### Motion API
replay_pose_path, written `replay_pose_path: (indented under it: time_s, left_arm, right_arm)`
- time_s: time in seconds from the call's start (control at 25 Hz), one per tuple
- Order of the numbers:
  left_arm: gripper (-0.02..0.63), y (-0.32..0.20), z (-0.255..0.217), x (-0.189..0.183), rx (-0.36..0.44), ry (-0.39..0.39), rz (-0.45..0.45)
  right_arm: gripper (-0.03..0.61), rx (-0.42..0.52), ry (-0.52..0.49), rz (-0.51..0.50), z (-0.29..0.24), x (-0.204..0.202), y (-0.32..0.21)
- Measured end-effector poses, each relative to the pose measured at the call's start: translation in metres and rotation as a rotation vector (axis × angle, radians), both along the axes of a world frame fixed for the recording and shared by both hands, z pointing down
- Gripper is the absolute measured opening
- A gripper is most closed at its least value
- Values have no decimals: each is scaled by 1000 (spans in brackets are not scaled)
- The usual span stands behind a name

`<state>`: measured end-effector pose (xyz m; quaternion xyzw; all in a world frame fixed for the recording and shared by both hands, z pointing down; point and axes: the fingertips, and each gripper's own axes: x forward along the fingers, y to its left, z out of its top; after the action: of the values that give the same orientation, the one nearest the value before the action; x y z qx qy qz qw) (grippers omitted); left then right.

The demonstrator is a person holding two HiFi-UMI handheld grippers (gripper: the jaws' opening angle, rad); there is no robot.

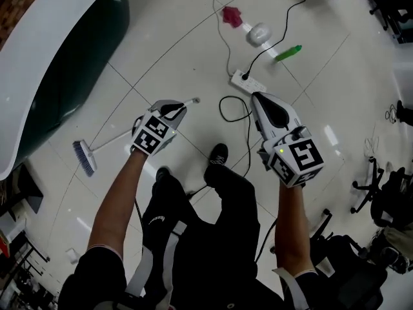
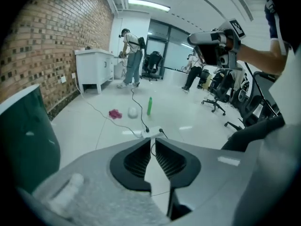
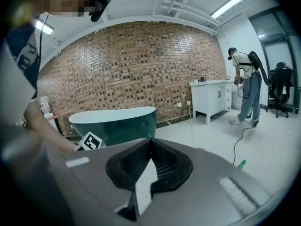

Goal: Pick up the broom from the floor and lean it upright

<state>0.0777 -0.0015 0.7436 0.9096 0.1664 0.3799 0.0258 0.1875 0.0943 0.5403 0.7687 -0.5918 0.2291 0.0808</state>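
Note:
The broom (image 1: 97,148) lies flat on the white tiled floor, its blue-grey brush head (image 1: 84,157) at the left and its thin white handle running up-right to a tip (image 1: 196,100). My left gripper (image 1: 178,110) hangs over the handle's upper end, above the floor; its jaws stand a narrow slit apart with nothing between them (image 2: 152,141). My right gripper (image 1: 257,97) is held further right, over a black cable, its jaws (image 3: 150,140) together and empty. Neither gripper view shows the broom.
A dark green bathtub (image 1: 64,57) fills the upper left. A white power strip (image 1: 248,81) with black cables, a green bottle (image 1: 288,53), a pink cloth (image 1: 231,15) and a white round object (image 1: 259,33) lie ahead. Office chairs (image 1: 387,199) stand at the right. A shoe (image 1: 218,154) is below.

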Motion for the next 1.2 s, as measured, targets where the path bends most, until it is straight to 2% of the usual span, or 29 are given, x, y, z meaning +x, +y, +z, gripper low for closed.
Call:
replay_pose_path:
  time_s: [0.24,0.44,0.8,1.0,1.2]
  left_arm:
    - [46,3,119,9,12,-46,83]
    - [67,7,219,5,37,-92,137]
    - [108,6,364,11,65,-151,158]
    - [157,4,421,10,86,-188,184]
    - [170,4,452,15,118,-208,237]
  right_arm:
    - [6,25,-8,82,84,18,9]
    - [6,16,3,156,152,16,7]
    - [6,19,-107,309,272,-10,-1]
    - [6,-14,-145,379,316,-23,10]
    - [6,-23,-173,424,338,-36,20]
